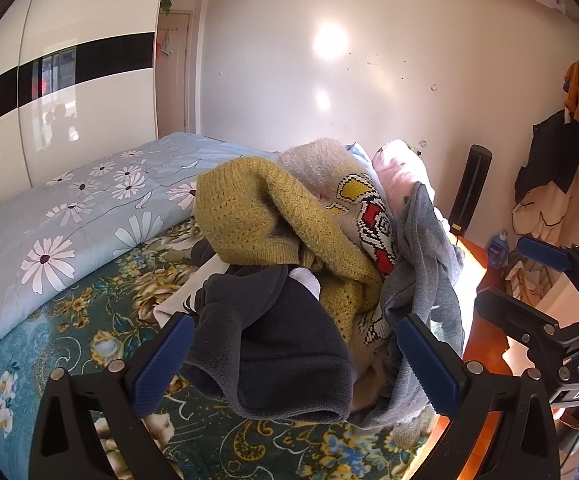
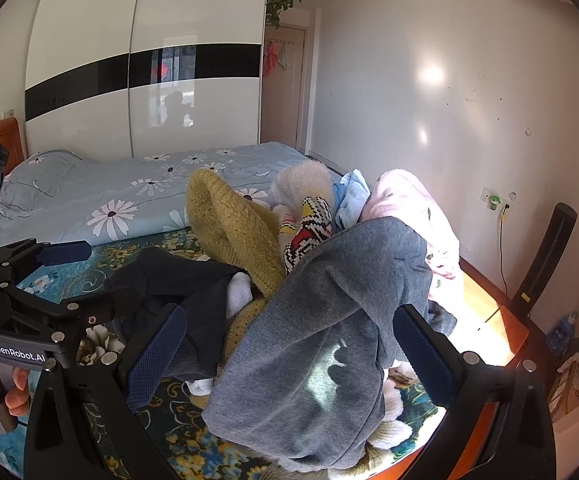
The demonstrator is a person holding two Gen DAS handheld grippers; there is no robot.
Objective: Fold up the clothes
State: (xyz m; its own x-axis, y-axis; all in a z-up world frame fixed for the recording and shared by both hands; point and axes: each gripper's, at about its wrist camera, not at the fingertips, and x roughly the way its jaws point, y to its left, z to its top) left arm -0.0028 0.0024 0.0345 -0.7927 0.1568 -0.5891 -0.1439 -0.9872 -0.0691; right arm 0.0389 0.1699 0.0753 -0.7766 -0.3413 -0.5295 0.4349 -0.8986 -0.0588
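A heap of clothes sits on the bed. It holds a mustard knit sweater [image 1: 249, 216], a dark fleece garment [image 1: 281, 344], a grey sweatshirt [image 2: 321, 340], a cream sweater with a red and black pattern [image 1: 373, 216] and a pink garment [image 2: 409, 204]. My left gripper [image 1: 297, 364] is open, and the dark fleece lies between its blue pads without being pinched. My right gripper [image 2: 289, 356] is open as well, its fingers on either side of the grey sweatshirt. Each gripper shows in the other's view: the right gripper [image 1: 529, 280] and the left gripper [image 2: 89, 276].
The heap rests on a teal floral bedsheet [image 1: 89, 344] near the wooden bed edge [image 2: 501, 320]. A pale blue daisy quilt [image 1: 69, 216] lies bunched behind it. A white wardrobe [image 2: 149, 92] stands beyond the bed. Hanging clothes [image 1: 569, 152] and a blue bottle [image 1: 497, 252] are at the right.
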